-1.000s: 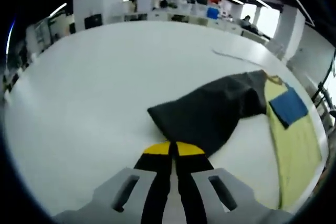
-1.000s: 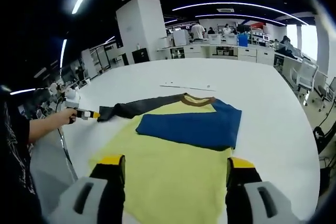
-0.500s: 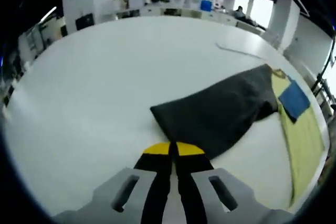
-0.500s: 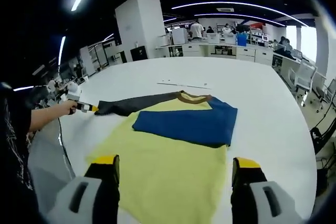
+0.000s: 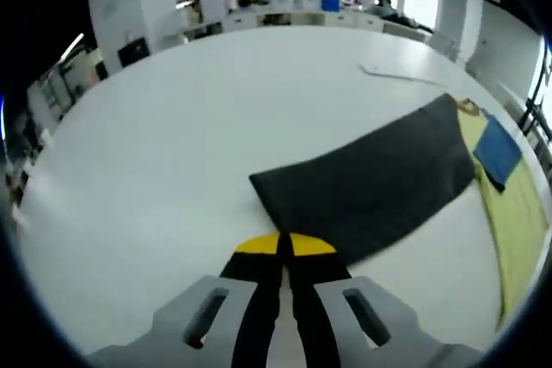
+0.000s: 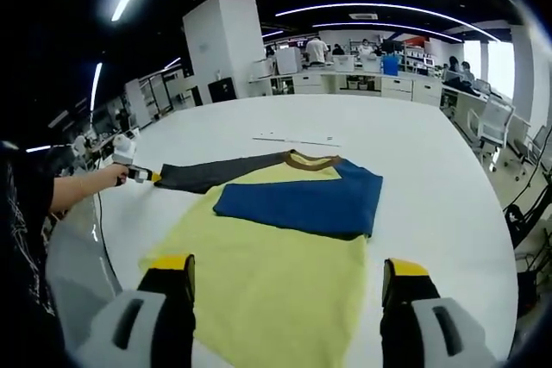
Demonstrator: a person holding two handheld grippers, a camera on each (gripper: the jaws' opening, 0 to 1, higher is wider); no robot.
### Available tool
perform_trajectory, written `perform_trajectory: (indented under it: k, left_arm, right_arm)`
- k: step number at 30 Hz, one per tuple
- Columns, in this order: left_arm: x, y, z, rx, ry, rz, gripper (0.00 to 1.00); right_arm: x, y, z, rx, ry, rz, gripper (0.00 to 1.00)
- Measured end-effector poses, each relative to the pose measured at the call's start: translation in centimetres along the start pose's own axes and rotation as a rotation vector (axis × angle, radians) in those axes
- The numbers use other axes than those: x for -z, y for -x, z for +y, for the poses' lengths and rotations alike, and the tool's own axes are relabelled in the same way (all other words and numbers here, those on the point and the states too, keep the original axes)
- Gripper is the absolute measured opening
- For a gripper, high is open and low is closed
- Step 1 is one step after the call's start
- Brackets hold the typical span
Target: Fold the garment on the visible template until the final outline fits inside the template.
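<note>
1. One garment (image 6: 276, 247), yellow body, on the table (image 6: 431, 152).
2. Two sleeves: one dark grey sleeve (image 5: 371, 183) stretched out, one blue sleeve (image 6: 297, 204) folded over the body.
3. One brown collar (image 6: 309, 160).
4. Two grippers: left gripper (image 5: 285, 246), right gripper (image 6: 285, 273).

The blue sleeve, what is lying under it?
The blue sleeve lies folded across the yellow shirt body, below the brown collar. The part of the yellow body beneath it is covered.
</note>
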State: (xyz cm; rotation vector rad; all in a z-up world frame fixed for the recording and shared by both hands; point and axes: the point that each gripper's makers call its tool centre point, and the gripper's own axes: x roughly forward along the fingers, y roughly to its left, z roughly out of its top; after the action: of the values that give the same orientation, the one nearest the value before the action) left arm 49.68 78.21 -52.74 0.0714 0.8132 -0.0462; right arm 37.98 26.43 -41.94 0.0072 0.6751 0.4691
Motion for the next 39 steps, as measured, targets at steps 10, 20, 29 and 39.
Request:
perform_trajectory:
  k: [10, 20, 29, 39]
  left_arm:
    - [-0.7, 0.7, 0.0, 0.019, 0.120, -0.049, 0.14]
    - [0.9, 0.7, -0.3, 0.005, 0.179, 0.012, 0.13]
    - [0.8, 0.6, -0.4, -0.013, 0.194, 0.015, 0.00]
    - [-1.1, 1.6, -1.1, -0.026, 0.148, -0.034, 0.00]
  right_arm:
    - [-0.1, 0.2, 0.3, 0.001, -0.001, -0.008, 0.90]
    - [-0.4, 0.4, 0.6, -0.010, 0.006, -0.024, 0.91]
    - [-0.1, 0.8, 0.4, -0.003, -0.003, -0.032, 0.91]
    - [0.0, 1.3, 0.2, 0.001, -0.012, -0.045, 0.91]
